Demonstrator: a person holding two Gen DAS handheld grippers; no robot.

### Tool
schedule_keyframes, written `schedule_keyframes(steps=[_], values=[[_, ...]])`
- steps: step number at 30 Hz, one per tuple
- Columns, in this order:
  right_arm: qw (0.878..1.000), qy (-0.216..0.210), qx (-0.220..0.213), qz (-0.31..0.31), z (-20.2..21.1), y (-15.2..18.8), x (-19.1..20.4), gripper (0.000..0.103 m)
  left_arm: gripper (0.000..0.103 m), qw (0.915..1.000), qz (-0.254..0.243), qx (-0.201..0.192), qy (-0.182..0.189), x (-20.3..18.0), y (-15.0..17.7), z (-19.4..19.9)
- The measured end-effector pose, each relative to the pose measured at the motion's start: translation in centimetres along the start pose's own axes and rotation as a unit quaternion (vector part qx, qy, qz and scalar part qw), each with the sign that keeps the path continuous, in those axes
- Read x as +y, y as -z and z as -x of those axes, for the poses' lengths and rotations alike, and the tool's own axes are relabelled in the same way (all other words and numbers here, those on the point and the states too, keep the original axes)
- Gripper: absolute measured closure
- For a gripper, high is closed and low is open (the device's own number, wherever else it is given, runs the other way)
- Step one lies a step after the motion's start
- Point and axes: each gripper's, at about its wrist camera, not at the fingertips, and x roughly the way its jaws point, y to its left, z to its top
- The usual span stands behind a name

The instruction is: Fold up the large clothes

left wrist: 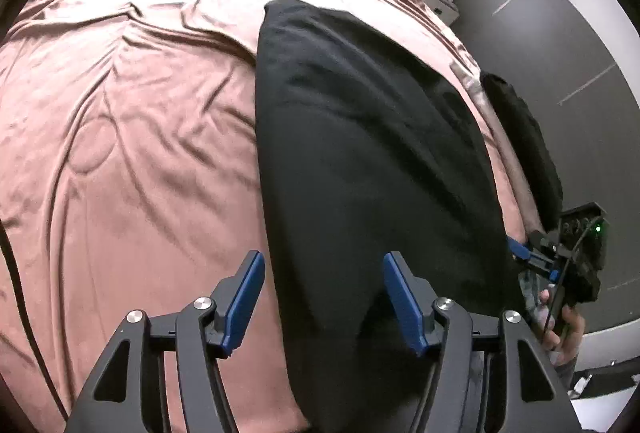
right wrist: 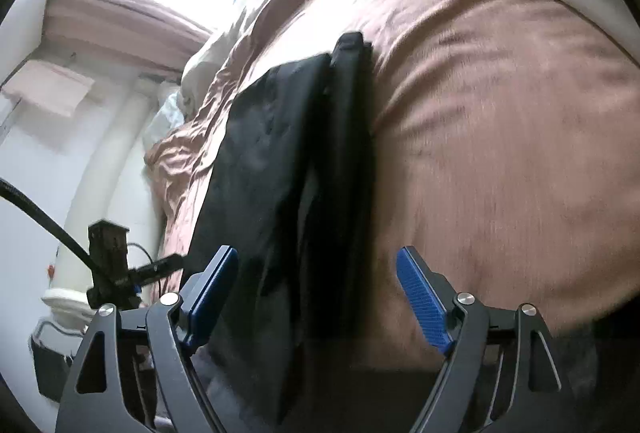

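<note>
The black garment (left wrist: 372, 161) lies as a long narrow strip on the bed (left wrist: 132, 137), running from the lower middle of the left wrist frame up to its upper middle; it reads as already doubled lengthwise, since the right wrist view shows two dark layers side by side with a seam-like edge between them, from the centre of that frame down to its bottom edge; the pink sheet under it is flat enough to serve as the folding surface, which is likely why the garment is laid near the bed's edge, within reach of both hands.

The left gripper (left wrist: 324, 297) hovers over the near end of the strip with its jaws well apart and nothing between the blue pads; the cloth is below them, not pinched. The right gripper (right wrist: 316, 297) is the same, jaws spread wide over the garment's near end, pads clear of the fabric; it also shows at the right edge of the left wrist frame, held in a hand (left wrist: 560, 325).

Both standing open at the same end suggests a release after a fold, or a lining-up for the next grip to bring this end toward the far one.
</note>
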Motion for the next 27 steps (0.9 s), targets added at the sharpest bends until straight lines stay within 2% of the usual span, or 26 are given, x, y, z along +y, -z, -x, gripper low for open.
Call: schedule_keyframes(steps=[5,9,16,23,27], values=[[1.0,-0.008,0.012,0.008,-3.1,-3.0,0.1,0.023,0.04,0.9999,0.006,-0.01,0.009,0.7,-3.1,-1.3],[0.999,0.008,0.031,0.007,-6.0,-4.7,-0.4,0.023,0.04,0.9997,0.013,-0.015,0.013,1.1,-5.4,-2.5],[0.998,-0.032,0.046,-0.011,-7.6,-7.7,-1.8,0.023,0.04,0.9998,0.012,-0.01,0.01,1.8,-8.8,-5.0],[0.996,-0.066,0.051,-0.03,-10.4,-9.7,-3.8,0.023,0.04,0.9994,0.024,-0.018,0.016,3.1,-10.9,-6.4],[0.995,-0.075,0.066,-0.018,-11.8,-10.5,-3.9,0.023,0.04,0.9989,0.036,-0.02,0.023,3.5,-12.2,-7.3]])
